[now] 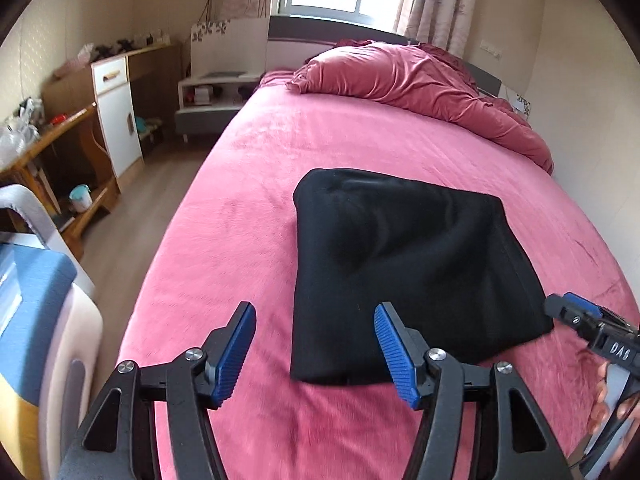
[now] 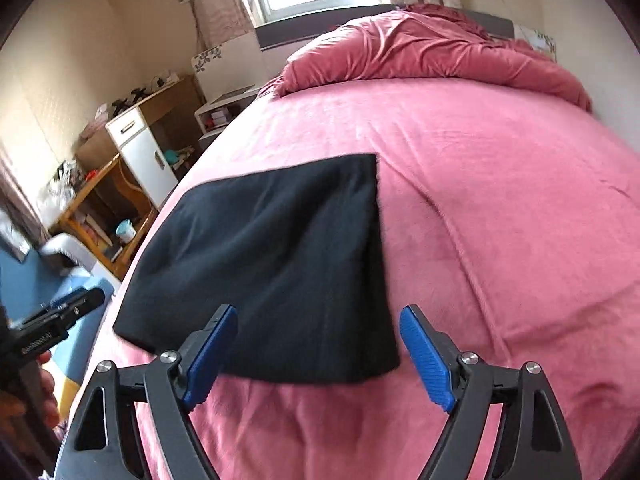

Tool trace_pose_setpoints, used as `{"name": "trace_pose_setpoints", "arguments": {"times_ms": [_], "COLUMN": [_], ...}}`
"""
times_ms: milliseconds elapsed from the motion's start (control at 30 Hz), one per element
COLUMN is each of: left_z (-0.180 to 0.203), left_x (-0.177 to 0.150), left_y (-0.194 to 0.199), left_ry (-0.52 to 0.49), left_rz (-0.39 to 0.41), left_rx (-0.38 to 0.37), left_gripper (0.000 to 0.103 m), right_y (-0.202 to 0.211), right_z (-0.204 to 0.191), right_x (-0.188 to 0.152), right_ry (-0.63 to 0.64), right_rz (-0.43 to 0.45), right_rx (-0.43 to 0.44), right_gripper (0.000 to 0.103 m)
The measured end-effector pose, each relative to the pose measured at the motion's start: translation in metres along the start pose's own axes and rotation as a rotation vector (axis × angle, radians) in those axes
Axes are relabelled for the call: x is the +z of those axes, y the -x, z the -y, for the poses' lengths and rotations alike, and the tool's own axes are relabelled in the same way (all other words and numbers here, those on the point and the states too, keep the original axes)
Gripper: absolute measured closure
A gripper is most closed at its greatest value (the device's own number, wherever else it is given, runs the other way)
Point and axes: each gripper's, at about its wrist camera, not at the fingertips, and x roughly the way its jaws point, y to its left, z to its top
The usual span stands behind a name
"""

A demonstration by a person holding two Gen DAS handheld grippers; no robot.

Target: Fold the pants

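Left wrist view: the left tongs (image 1: 316, 350) stand spread and empty just above the near edge of the black pants (image 1: 404, 276), which lie as a squat folded bundle in the middle of the pink bed (image 1: 248, 184). The right tongs (image 1: 576, 318) show at the bundle's right corner. Folding looks finished; I'd say only drawing clear is left.

Right wrist view: the right tongs (image 2: 318, 354) are spread too, gripping nothing, over the pants (image 2: 272, 264). The cloth looks soft, thick, slightly puffed, edges fairly square.
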Motion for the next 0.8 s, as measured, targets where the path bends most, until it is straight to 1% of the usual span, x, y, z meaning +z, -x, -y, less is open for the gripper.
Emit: {"name": "trace_pose_setpoints", "arguments": {"times_ms": [100,200,333,600,800], "left_z": [0.003,0.003,0.002,0.004,0.008], "left_x": [-0.012,-0.024,-0.038,-0.059,-0.066], "left_y": [0.015,0.03,0.043,0.058,0.064], "left_ry": [-0.018,-0.019,-0.014,-0.017,-0.032], "left_rz": [0.018,0.031,0.038,0.038,0.042], "left_rx": [0.02,0.034,0.048,0.063,0.06], "left_gripper": [0.04,0.04,0.04,0.04,0.04], "right_y": [0.006,0.016,0.02,0.043,0.052], "right_z": [-0.018,-0.026,-0.037,-0.047,-0.05], "right_x": [-0.017,-0.039,-0.054,-0.069,-0.08], "right_ry": [0.023,0.021,0.007,0.029,0.032], "right_rz": [0.001,-0.003,-0.004,0.034,0.034], "right_rx": [-0.018,-0.032,-0.055,-0.121,-0.149], "right_gripper": [0.02,0.02,0.02,0.019,0.018]}}
